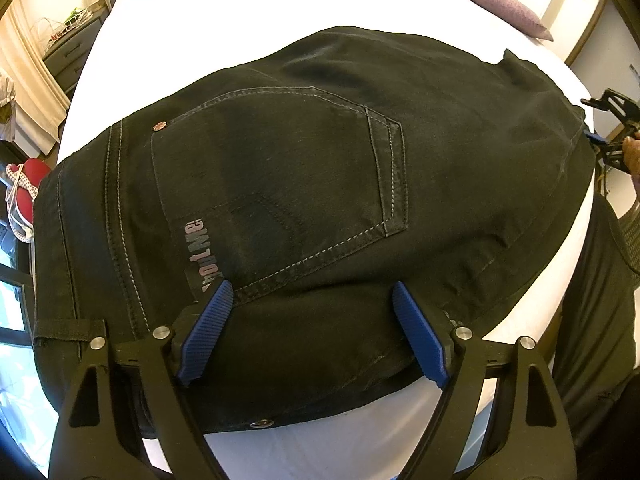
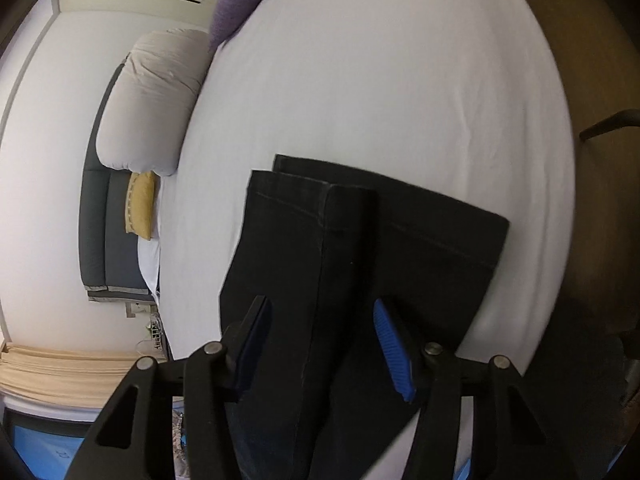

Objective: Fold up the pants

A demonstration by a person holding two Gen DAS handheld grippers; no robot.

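Black jeans (image 1: 304, 184) lie on a white bed (image 1: 240, 16), folded lengthwise with the seat and a back pocket facing up. My left gripper (image 1: 310, 292) is open, its blue pads spread just above the waist end. In the right wrist view the two leg ends (image 2: 360, 240) lie stacked on the sheet, hems slightly offset. My right gripper (image 2: 320, 308) is open, its fingers either side of the legs, holding nothing. The right gripper also shows at the far right edge of the left wrist view (image 1: 612, 128).
A purple cushion (image 1: 504, 8) lies at the head of the bed. A grey pillow (image 2: 152, 100) and a yellow cushion (image 2: 140, 204) sit by the headboard. A dresser (image 1: 68, 52) and curtain stand left of the bed. White sheet (image 2: 380, 80) stretches beyond the hems.
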